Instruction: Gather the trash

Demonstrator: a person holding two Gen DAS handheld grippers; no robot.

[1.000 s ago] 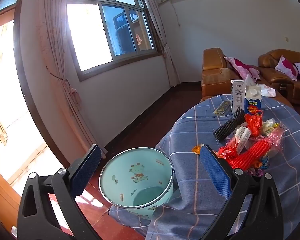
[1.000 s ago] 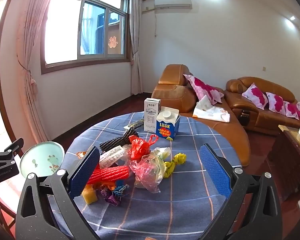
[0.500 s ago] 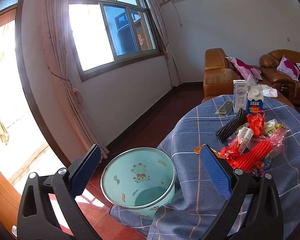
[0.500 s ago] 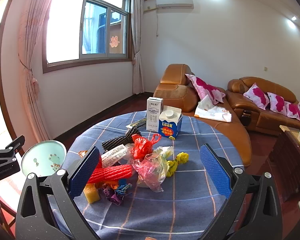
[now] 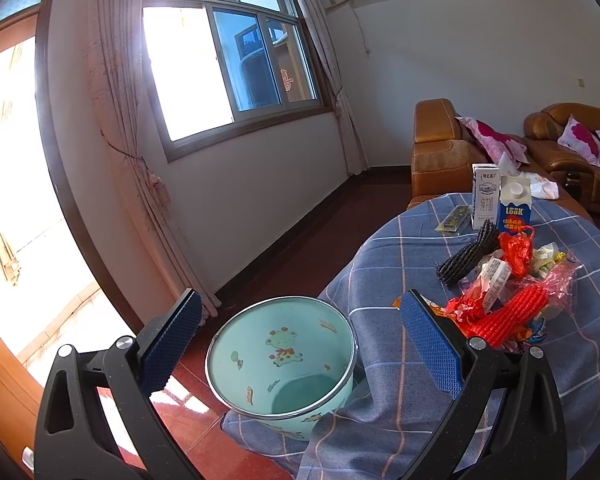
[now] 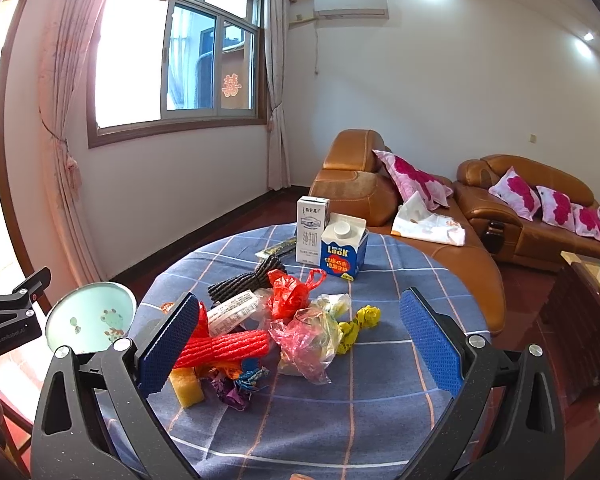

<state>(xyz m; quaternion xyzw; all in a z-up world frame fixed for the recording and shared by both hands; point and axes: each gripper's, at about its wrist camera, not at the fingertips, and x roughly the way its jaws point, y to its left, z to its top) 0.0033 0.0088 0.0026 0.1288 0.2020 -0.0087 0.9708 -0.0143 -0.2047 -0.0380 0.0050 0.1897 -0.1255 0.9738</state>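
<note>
Both grippers closing in, nothing picked yet.
Views have crept nearer; left gripper over bin, right gripper over trash, fingers apart, empty.

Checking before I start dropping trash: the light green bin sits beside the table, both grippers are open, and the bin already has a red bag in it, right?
Not quite: the bin holds no red bag; the left wrist view shows its inside bare. The red bag lies on the table. The left gripper and right gripper are open, and the bin stands beside the table.

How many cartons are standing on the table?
2: a tall white milk carton at the far side, and a shorter blue-and-white carton right beside it. Neither gripper holds anything.
</note>
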